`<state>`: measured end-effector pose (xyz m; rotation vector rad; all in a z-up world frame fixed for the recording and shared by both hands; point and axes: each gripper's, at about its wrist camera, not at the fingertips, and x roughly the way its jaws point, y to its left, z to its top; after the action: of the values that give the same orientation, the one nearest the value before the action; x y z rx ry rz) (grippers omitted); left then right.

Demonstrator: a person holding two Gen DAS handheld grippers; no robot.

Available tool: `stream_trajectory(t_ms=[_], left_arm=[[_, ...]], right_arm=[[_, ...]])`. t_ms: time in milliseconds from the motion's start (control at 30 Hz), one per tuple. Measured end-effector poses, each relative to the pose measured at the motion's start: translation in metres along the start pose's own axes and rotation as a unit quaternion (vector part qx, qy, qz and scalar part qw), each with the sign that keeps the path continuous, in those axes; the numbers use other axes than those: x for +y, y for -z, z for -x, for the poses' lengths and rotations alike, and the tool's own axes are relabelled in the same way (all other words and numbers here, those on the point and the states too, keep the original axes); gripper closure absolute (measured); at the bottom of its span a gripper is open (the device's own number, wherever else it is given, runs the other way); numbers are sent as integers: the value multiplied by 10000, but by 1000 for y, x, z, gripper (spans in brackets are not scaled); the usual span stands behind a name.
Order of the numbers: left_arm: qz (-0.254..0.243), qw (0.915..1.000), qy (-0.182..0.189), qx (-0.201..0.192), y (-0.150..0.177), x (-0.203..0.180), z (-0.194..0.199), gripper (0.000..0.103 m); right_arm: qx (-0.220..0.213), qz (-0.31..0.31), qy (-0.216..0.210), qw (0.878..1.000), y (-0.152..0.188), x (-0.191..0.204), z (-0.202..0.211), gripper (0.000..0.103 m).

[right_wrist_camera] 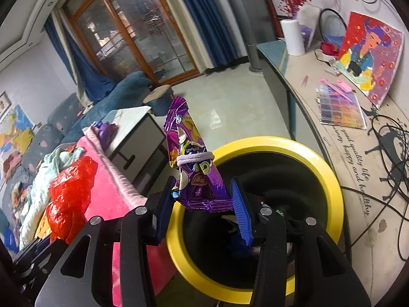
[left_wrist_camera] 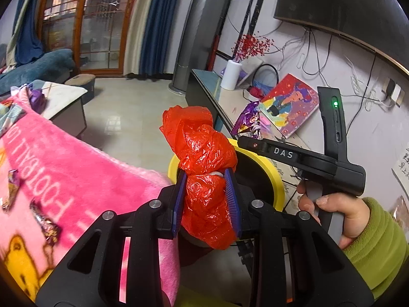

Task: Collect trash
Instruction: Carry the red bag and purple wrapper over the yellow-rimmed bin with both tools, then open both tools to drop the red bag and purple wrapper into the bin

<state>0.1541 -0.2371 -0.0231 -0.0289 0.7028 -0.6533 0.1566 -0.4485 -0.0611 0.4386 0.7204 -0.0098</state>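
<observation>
My left gripper (left_wrist_camera: 205,176) is shut on a crumpled red plastic bag (left_wrist_camera: 202,138), which bulges above and below the blue pads. It hangs just in front of the rim of a yellow bin with a black inside (left_wrist_camera: 276,179). My right gripper (right_wrist_camera: 203,181) is shut on the bottom of a purple snack bag (right_wrist_camera: 189,153) with a hair tie around it. It holds the bag upright over the near left rim of the yellow bin (right_wrist_camera: 319,158). The red bag (right_wrist_camera: 69,192) shows at the left of the right wrist view. Small candy wrappers (left_wrist_camera: 46,222) lie on a pink blanket.
The pink blanket (left_wrist_camera: 76,168) covers the surface left of the bin. A low bench (right_wrist_camera: 301,89) on the right carries a painting (right_wrist_camera: 368,51), a white vase (right_wrist_camera: 294,35), a bead tray and cables. A hand in a green sleeve (left_wrist_camera: 332,212) grips the right tool.
</observation>
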Motion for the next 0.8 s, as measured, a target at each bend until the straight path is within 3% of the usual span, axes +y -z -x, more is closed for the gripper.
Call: stream_trajectory(t_ms=[567, 667, 800], left_arm=[[-8, 9985, 333, 434, 1, -10, -60, 79], [43, 9981, 358, 497, -1, -9, -71, 65], [158, 9984, 341, 425, -6, -5, -74, 37]], right_arm=[[336, -797, 324, 9957, 8, -65, -22, 57], [344, -946, 349, 9943, 8, -74, -23, 52], [303, -1035, 422, 9933, 6, -81, -20, 48]])
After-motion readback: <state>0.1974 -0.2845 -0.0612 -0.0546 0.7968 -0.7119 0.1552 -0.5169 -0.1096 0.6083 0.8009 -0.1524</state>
